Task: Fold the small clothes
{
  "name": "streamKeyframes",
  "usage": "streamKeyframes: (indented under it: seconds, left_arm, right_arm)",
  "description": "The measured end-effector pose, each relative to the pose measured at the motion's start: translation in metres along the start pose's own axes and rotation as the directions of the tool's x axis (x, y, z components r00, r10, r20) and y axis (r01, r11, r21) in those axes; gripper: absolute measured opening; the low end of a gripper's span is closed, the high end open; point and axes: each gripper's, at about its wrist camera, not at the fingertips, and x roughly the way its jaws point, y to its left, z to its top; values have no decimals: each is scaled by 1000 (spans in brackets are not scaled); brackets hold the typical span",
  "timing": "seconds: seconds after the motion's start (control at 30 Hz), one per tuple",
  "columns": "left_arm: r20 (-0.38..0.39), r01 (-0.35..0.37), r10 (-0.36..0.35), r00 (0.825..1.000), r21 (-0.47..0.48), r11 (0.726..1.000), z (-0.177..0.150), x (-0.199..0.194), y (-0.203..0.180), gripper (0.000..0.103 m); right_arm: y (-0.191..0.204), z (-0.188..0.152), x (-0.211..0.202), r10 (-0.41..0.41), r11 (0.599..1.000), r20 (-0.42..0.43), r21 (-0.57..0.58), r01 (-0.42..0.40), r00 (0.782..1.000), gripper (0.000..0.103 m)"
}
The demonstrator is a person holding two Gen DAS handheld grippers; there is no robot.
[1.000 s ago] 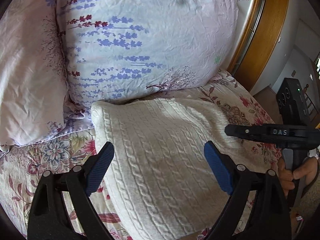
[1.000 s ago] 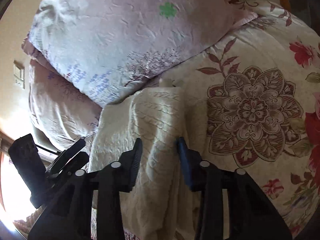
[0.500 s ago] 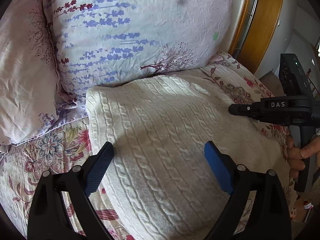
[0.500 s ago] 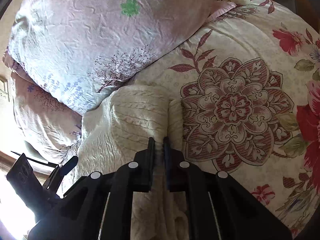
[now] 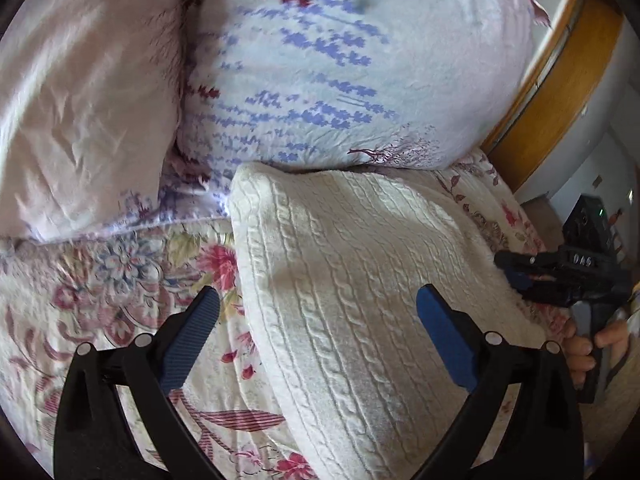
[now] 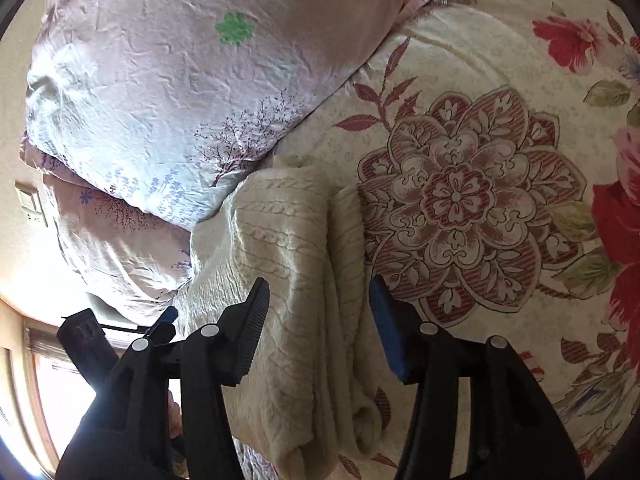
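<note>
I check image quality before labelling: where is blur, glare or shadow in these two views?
Left wrist view: pillows motion-blurred, sweater sharper, partly shadowed. Right wrist view: sharp, window overexposed at lower left, sweater dim; both bend at the edges.

The only readable lettering is "DAS", in pale letters on the black body of the right gripper [image 5: 516, 276], seen from the left wrist.

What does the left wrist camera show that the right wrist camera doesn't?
Only the left wrist view shows the wooden door frame and the hand holding the right gripper. Only the right wrist view shows the wall switch and the sweater's layered folded edge. Both show the cream sweater, the floral bedspread, the pillows, and open grippers.
</note>
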Motion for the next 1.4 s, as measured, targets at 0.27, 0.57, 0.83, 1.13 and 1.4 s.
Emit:
streamKeyframes:
  seconds: [0.27, 0.57, 0.83, 1.13, 1.4]
  left_arm:
    - [-90, 191, -218, 972, -247, 950, 4, 26, 42, 86]
    - [-123, 218, -262, 957, -286, 933, 0, 48, 34, 78]
    - [-119, 212, -258, 959, -301, 930, 2, 48, 42, 78]
    - [-128, 209, -256, 958, -298, 931, 4, 51, 34, 77]
    - [-144, 160, -197, 970, -234, 959, 3, 47, 16, 80]
  right_arm:
    - [-6, -4, 22, 99, 994, -99, 48, -94, 990, 60]
    - [3, -5, 34, 139, 990, -148, 24, -137, 979, 61]
    - [31, -5, 38, -41, 995, -70, -92, 34, 997, 58]
    - [29, -11, 59, 96, 994, -144, -39, -103, 985, 59]
    - [33, -11, 54, 39, 997, -92, -70, -45, 995, 52]
